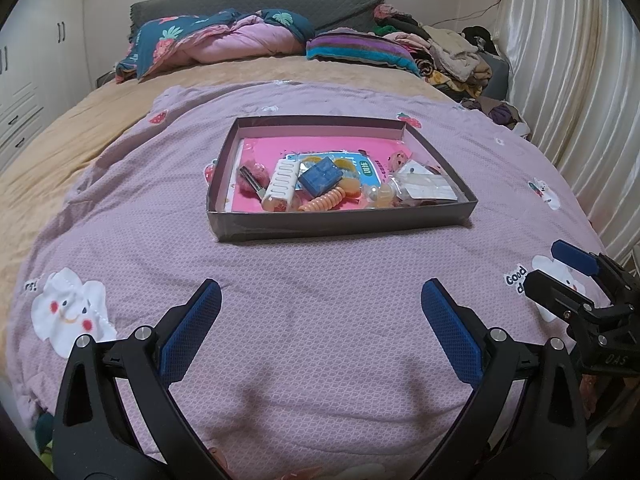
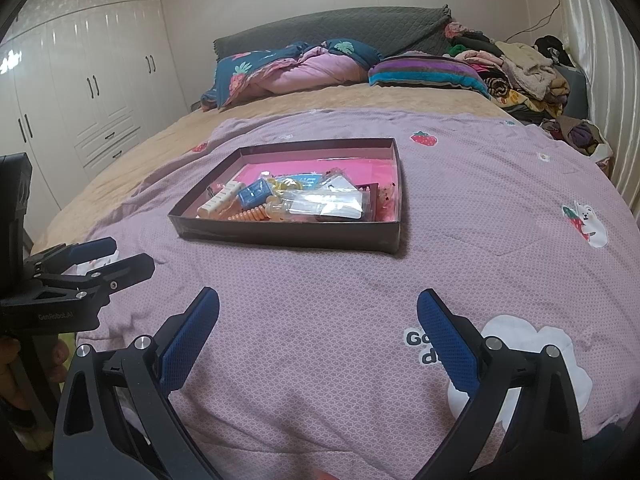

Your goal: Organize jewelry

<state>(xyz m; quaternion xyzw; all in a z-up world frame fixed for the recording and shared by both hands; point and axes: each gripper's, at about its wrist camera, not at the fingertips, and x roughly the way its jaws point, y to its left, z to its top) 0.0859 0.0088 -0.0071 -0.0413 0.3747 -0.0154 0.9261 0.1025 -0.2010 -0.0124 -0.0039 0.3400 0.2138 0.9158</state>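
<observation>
1. The bed fills both views, spread with a lilac quilt printed with strawberries and white cartoon animals. Only the right wrist view shows the full white wardrobe with its dark handles; the left wrist view catches just its edge.
2. A shallow dark tray sits on the quilt near the middle of the bed, well apart from both claws. Its long axis runs across the bed, its short sides pointing toward the headboard.
3. Inside the tray, on a pink liner, lies a jumble: a white slotted clip lying lengthwise toward the front wall, a blue box, an orange spiral hair tie, and clear packets at the right end. In the right wrist view the packets hide much of the pile.
4. The left claw hovers over bare quilt, blue pads spread wide, holding nothing.
5. The right claw is likewise spread and empty.
6. Each view shows the other claw from the side at its edge.
</observation>
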